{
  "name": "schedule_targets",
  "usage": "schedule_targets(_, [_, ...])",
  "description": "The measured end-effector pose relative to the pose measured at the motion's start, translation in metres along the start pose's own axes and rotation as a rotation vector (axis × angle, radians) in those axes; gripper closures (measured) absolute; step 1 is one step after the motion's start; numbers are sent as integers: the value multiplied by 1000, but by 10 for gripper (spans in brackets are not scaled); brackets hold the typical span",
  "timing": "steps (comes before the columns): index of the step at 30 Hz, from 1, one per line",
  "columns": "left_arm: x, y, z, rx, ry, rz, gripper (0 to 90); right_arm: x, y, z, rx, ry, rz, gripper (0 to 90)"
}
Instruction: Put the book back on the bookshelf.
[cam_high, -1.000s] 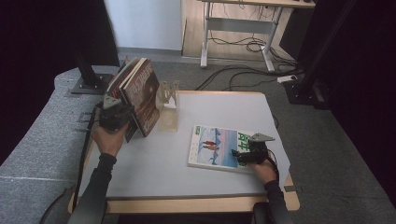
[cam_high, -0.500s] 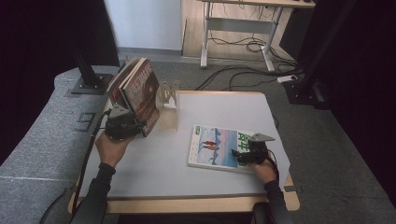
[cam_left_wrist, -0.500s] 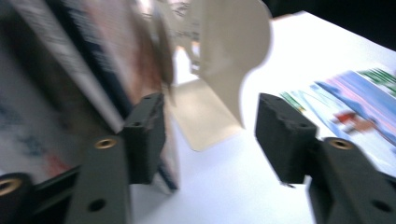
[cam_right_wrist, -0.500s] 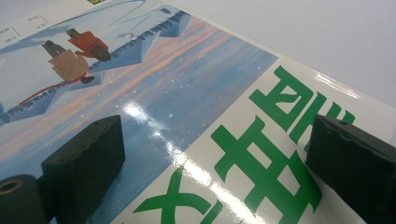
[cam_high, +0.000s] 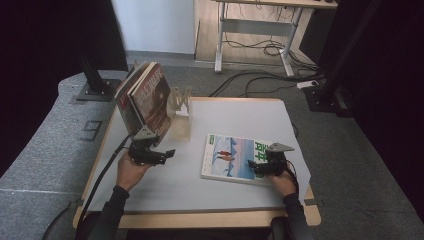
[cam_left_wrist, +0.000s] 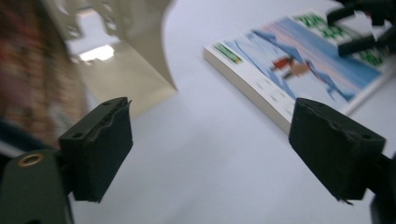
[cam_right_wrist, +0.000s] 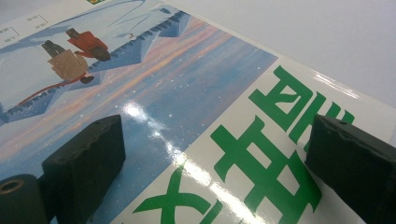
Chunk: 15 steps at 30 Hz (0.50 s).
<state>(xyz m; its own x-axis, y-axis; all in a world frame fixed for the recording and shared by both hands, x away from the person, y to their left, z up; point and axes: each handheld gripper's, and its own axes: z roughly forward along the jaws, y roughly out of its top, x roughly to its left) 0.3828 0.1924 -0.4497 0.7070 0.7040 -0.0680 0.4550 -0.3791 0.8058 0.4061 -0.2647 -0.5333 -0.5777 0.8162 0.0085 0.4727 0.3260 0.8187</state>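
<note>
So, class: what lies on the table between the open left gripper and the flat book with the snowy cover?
Nothing: between the left gripper and the flat snowy-cover book lies bare white tabletop, clearest in the left gripper view.

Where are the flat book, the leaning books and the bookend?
flat book (cam_high: 235, 157), high view, middle of its cover.
leaning books (cam_high: 150, 97), high view, front cover.
bookend (cam_high: 181, 107), high view, its upright plate.

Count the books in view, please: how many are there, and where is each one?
3, it seems: two books lean together against the stand at the table's left; one book lies flat at the right. More may be hidden behind the leaning ones.
</note>
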Motion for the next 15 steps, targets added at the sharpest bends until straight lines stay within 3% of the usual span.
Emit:
schedule_targets(5, [-11, -12, 21, 53, -34, 40, 7, 0, 0, 0, -1, 0, 0, 44])
schedule_targets(9, [-18, -22, 31, 73, -42, 73, 0, 0, 0, 0, -1, -1, 1, 45])
schedule_targets(15, [-20, -44, 45, 118, -55, 91, 0, 0, 0, 0, -2, -1, 1, 46])
